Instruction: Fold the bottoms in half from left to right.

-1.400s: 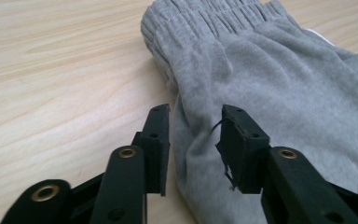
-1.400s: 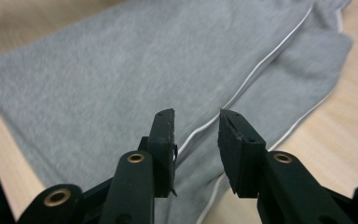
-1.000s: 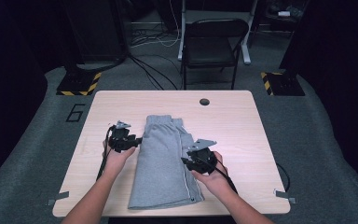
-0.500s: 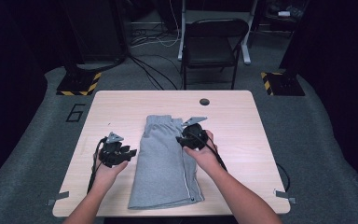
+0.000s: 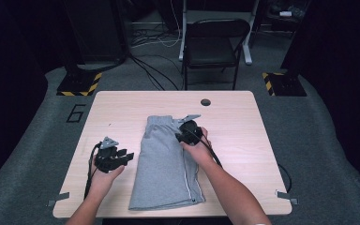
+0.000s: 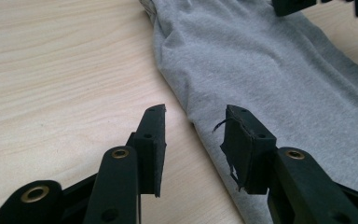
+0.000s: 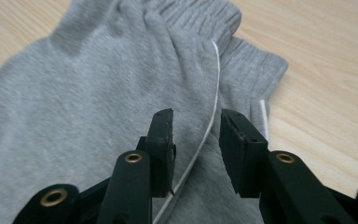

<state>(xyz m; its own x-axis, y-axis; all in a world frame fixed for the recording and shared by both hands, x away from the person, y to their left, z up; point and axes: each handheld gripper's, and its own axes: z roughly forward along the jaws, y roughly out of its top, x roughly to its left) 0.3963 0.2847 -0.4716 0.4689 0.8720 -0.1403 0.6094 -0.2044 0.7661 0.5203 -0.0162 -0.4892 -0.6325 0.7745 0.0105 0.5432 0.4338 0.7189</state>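
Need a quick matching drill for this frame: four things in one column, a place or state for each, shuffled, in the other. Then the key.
Things
1. left gripper
2. right gripper
3. grey shorts
4. chair

Places or states
A. on the floor beyond the table's far edge
B. open, over the white side stripe near the waistband
C. folded lengthwise, flat on the table
D. open, jaws on either side of the cloth's edge, one over bare wood

Pairs: 1-D, 2-B, 3-C, 4-A
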